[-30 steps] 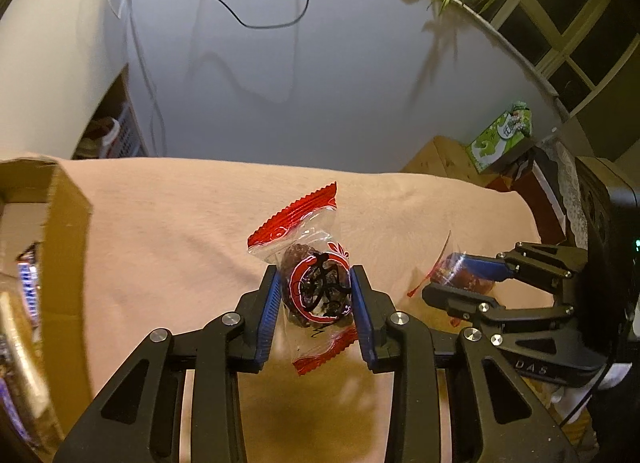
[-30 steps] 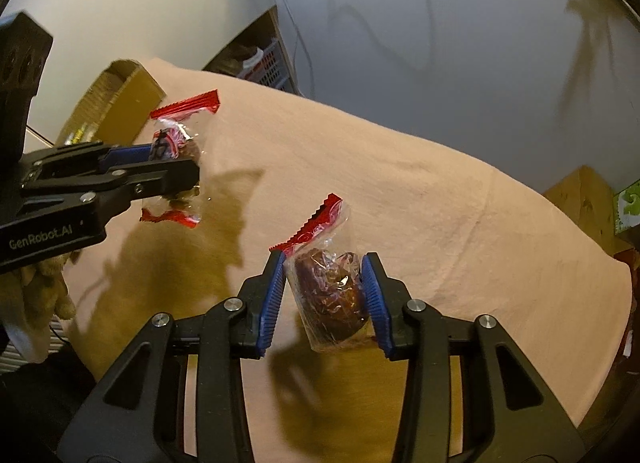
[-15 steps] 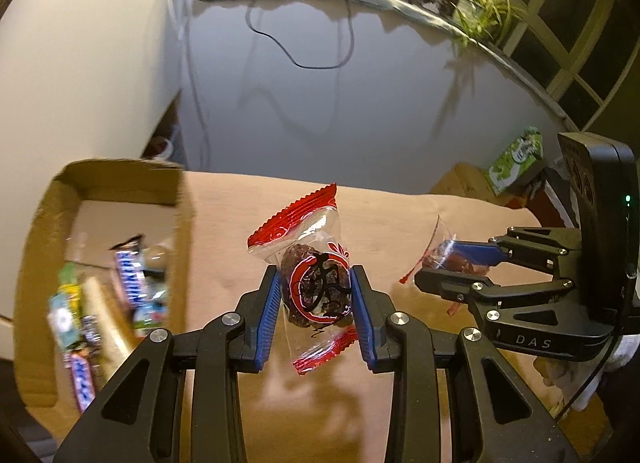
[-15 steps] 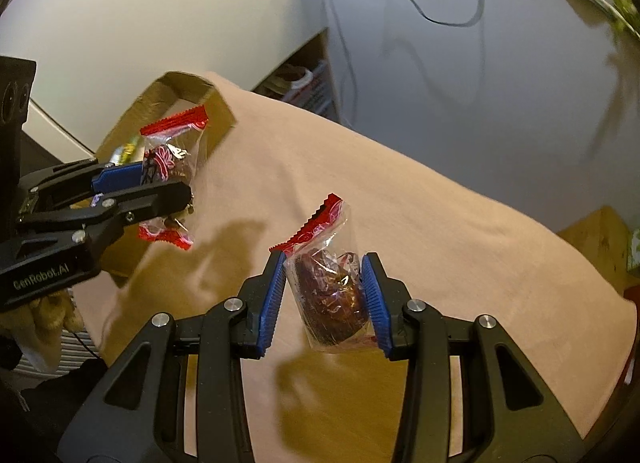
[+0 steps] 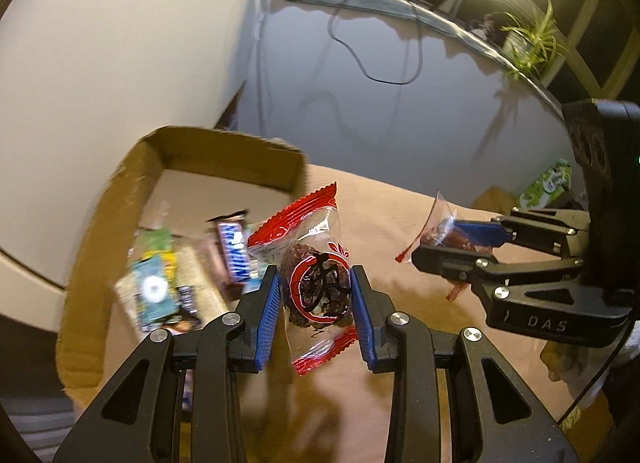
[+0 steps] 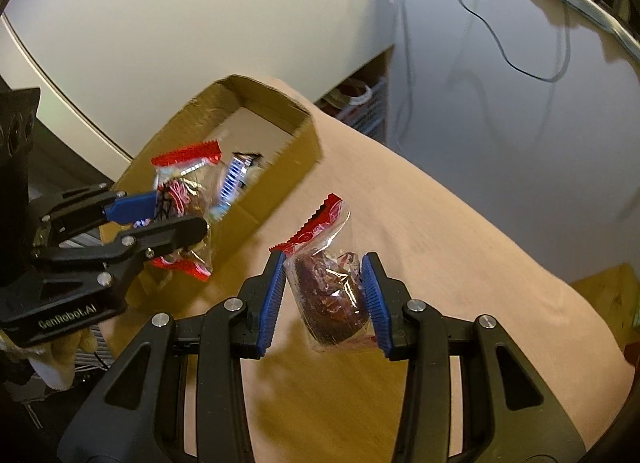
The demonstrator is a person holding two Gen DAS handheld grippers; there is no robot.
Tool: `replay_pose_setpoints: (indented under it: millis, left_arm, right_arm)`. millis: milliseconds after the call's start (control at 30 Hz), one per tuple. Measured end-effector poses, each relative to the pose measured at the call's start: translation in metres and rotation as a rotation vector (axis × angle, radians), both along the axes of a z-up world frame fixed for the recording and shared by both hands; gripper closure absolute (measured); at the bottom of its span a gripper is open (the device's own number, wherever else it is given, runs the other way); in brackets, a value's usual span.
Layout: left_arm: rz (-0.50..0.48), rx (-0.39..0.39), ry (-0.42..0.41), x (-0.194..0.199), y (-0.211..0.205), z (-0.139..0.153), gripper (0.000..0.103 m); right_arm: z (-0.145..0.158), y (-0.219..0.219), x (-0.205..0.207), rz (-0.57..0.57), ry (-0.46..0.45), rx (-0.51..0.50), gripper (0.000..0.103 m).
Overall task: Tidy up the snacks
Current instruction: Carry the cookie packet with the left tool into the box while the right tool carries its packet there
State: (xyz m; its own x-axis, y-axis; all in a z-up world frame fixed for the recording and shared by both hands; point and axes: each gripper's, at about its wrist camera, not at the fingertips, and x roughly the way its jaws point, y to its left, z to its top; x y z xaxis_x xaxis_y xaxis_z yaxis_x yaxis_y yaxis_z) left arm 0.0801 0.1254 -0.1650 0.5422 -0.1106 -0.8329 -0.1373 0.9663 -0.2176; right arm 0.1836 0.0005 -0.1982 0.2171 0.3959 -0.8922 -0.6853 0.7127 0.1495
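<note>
My left gripper (image 5: 316, 295) is shut on a clear, red-ended snack packet (image 5: 316, 283) with a dark sweet inside, held in the air by the near right edge of the cardboard box (image 5: 224, 155). It also shows in the right wrist view (image 6: 160, 219), its packet (image 6: 180, 191) over the box's (image 6: 296, 167) right wall. My right gripper (image 6: 326, 295) is shut on a second like packet (image 6: 330, 295), above the peach-covered table (image 6: 440, 231), right of the box. It appears in the left wrist view (image 5: 448, 247).
The box holds several snacks, among them a chocolate bar (image 5: 234, 251) and green packets (image 5: 154, 283). A grey wall with hanging cables (image 5: 372, 63) stands behind the table. A plant (image 5: 532, 39) and a green carton (image 5: 548, 187) are at the far right.
Both grippers have moved left toward the box with their packets. The box has come into fuller view, and the left packet is now at its right wall.
</note>
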Motion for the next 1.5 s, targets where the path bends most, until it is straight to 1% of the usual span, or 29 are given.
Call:
replay_pose_setpoints:
  millis: [333,700,933,1300,1333,1367,1433,1500]
  left_arm:
    - [0.086,0.005,0.019,-0.017,0.042,-0.006,0.070]
    - [0.127,0.014,0.029,-0.022,0.064,-0.010,0.070]
    - [0.140,0.027,0.038,-0.025,0.073,-0.013,0.070]
    - [0.156,0.027,0.038,-0.025,0.088,-0.020,0.070]
    - [0.156,0.032,0.036,-0.025,0.089,-0.020,0.070]
    - [0.156,0.036,0.034,-0.025,0.089,-0.020,0.070]
    - [0.155,0.039,0.033,-0.024,0.090,-0.021,0.070]
    - [0.152,0.043,0.031,-0.022,0.090,-0.020,0.070]
  right_arm:
    - [-0.003,0.061,0.002,0.074,0.005,0.017,0.062]
    - [-0.010,0.100,0.007,0.107,0.035,0.031,0.062]
    - [-0.015,0.112,0.006,0.114,0.045,0.030,0.062]
    - [-0.016,0.117,0.009,0.089,0.030,0.025,0.062]
    - [-0.015,0.118,0.009,0.089,0.031,0.029,0.065]
    - [-0.015,0.119,0.009,0.091,0.033,0.032,0.069]
    - [-0.014,0.122,0.009,0.098,0.031,0.031,0.072]
    - [-0.013,0.126,0.007,0.117,0.033,0.038,0.072]
